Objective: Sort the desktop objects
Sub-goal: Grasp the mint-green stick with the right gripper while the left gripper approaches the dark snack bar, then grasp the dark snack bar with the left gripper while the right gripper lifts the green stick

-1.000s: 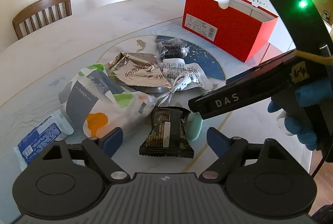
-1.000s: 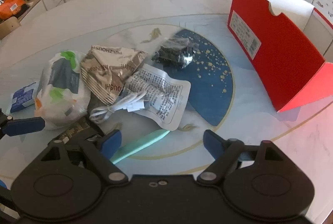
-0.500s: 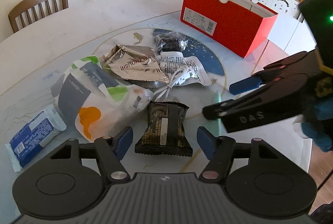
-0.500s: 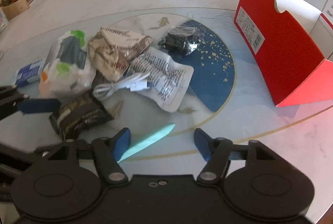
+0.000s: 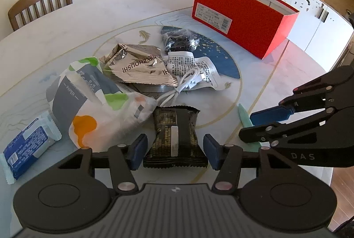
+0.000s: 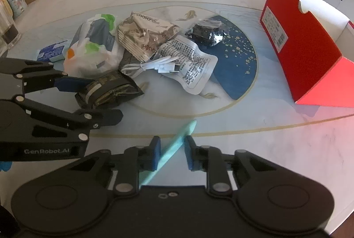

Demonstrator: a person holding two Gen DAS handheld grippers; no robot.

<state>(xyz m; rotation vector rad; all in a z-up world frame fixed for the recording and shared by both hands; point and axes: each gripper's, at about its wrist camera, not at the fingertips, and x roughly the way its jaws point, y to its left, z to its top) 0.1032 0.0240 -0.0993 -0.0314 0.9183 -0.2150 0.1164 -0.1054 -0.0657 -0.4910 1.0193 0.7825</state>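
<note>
A dark snack packet (image 5: 174,136) lies on the table at the near edge of a pile of desktop things. My left gripper (image 5: 174,154) straddles it; its jaws are closing and both pads touch the packet's sides. In the right wrist view the packet (image 6: 115,87) bulges between the left gripper's (image 6: 106,98) fingers. A flat mint-green stick (image 6: 177,140) lies slantwise between the jaws of my right gripper (image 6: 172,151). Those jaws are closing and the pads meet the stick. The left wrist view shows the stick (image 5: 244,116) poking out of the right gripper (image 5: 246,126).
The pile holds a white tissue pack (image 5: 93,105), a silver foil bag (image 5: 141,65), a white cable (image 5: 183,85), a printed white pouch (image 5: 199,65), a clear bag of black bits (image 5: 180,40) and a blue packet (image 5: 26,145). An open red box (image 5: 241,23) stands at the back right. A chair (image 5: 39,3) is beyond the table.
Both grippers' jaws have narrowed. The left ones came in onto the dark packet. The right gripper shifted over the green stick and closed around it.
</note>
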